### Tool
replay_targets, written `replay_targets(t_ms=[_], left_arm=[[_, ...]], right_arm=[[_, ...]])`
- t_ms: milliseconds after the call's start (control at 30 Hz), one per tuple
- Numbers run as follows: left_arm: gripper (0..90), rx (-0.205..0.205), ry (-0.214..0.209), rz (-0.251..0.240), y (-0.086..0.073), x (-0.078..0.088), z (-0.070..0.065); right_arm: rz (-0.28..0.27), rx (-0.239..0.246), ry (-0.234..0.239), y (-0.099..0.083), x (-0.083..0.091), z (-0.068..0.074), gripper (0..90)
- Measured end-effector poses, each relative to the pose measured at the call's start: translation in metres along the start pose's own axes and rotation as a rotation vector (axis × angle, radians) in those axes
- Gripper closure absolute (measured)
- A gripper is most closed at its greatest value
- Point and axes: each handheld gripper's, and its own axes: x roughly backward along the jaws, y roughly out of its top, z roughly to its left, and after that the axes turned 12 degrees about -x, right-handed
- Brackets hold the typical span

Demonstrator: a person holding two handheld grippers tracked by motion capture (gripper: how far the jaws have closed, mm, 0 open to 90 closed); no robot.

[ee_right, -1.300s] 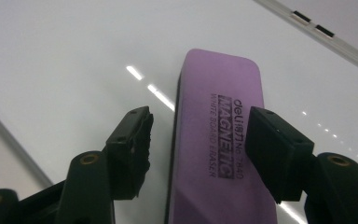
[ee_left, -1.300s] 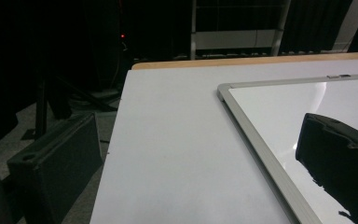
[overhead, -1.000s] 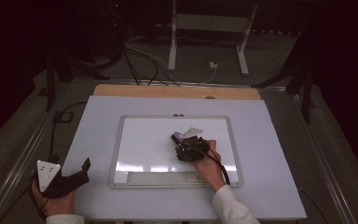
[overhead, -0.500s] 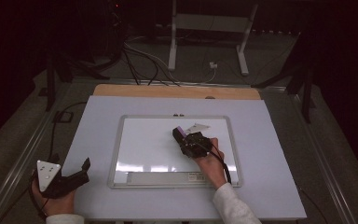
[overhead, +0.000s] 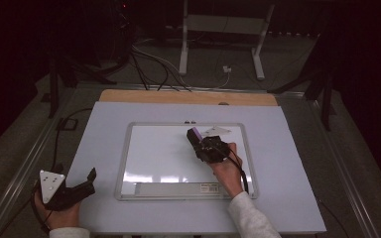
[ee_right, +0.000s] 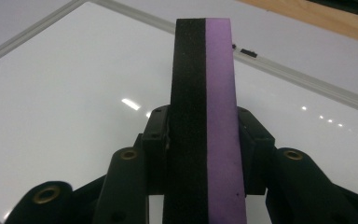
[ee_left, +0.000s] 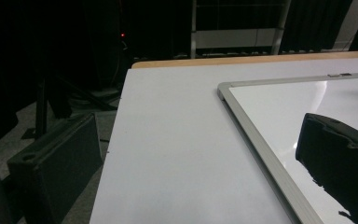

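Your left gripper [overhead: 74, 191] rests at the near left corner of the counter [overhead: 297, 163], off the whiteboard [overhead: 158, 153]. In the left gripper view its jaws stand apart with nothing between them, the board's frame running past the right-hand one. It is well apart from the work.

Your right gripper [overhead: 209, 148] is over the board's right half, far closer to the job. Its jaws have just been closing and now clamp the eraser [ee_right: 205, 116], one pad on each broad face; the gripper view shows the block rising straight out between them.

Key relation: the eraser's long axis runs on from the jaws, pointing away from you and slightly left, toward the board's far edge. Black felt layer on one side, purple foam on the other. In the high view the purple end [overhead: 194, 134] sticks out beyond the gripper, near the far frame.

Whether the felt touches the board I cannot tell.

Judgement: to wipe, roll the wrist so the black face lies flat on the surface, then sweep left across the open white area.

A pale scrap [overhead: 217, 130] lies just beyond the eraser, by the far frame.
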Motion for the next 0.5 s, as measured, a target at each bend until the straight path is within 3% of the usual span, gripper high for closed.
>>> replay_targets(t_ms=[500], left_arm=[[1.0,0.002,0.002,0.000,0.0000,0.0004,0.0005]], right_arm=[[-0.045,-0.080,-0.011,0.0055,0.0040,-0.0105,62.7]])
